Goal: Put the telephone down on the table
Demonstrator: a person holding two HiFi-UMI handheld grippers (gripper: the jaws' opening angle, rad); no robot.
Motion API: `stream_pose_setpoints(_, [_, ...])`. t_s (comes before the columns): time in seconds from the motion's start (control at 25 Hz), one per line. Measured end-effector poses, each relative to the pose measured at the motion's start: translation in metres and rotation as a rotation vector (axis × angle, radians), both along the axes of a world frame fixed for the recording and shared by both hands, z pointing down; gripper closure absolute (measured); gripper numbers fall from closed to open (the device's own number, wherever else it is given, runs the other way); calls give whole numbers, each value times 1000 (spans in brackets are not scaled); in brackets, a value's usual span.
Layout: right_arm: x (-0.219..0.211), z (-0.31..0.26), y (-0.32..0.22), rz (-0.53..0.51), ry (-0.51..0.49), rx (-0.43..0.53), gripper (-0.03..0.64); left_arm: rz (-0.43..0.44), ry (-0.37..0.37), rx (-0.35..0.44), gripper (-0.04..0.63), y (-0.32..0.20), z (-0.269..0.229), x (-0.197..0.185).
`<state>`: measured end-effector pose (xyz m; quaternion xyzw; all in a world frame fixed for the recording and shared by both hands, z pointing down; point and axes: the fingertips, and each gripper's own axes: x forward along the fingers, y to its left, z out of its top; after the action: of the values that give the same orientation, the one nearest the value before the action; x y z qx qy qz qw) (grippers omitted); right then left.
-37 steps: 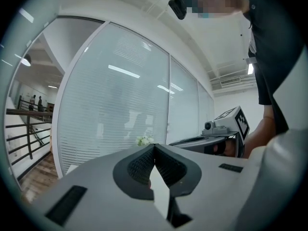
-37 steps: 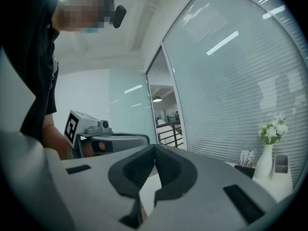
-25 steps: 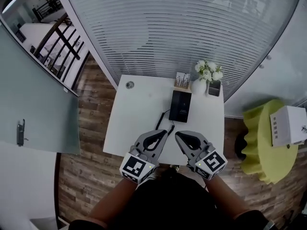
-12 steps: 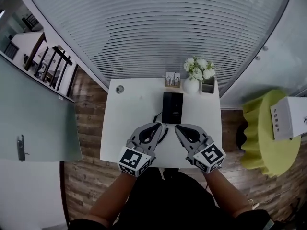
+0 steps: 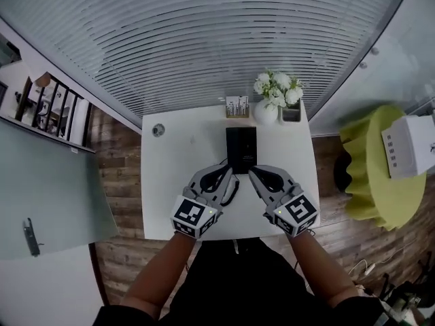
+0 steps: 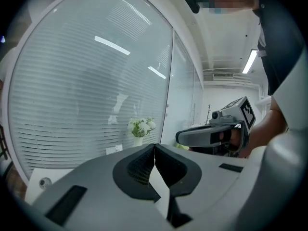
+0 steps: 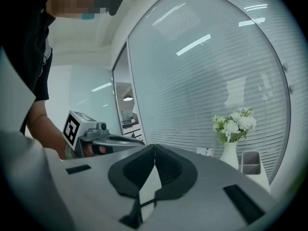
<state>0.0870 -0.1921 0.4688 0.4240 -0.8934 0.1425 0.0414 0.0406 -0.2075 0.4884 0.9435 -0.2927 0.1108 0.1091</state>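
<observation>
Both grippers have crept up the white table since a second ago, and their tips are now just short of the black telephone, which lies flat at their 12 o'clock. The left gripper and right gripper are each clenched on nothing. Only the head view shows the telephone. The gripper views look over it to the flower vase at its 1 o'clock and the cup just beside that.

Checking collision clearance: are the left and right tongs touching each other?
Apart. The head view shows a plain gap between the tip of the left tongs and the tip of the right tongs.
</observation>
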Motion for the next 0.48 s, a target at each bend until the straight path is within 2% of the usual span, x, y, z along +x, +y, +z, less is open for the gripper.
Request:
stream_pose_setpoints(0.2, [-8,17,-16,41,15,-31,595,38,1,-59,586,-21,29,-5])
stream_pose_setpoints(0.48, [-15,50,-36,83,29,-90,595,78,-16,-184,584,-46,82,-11])
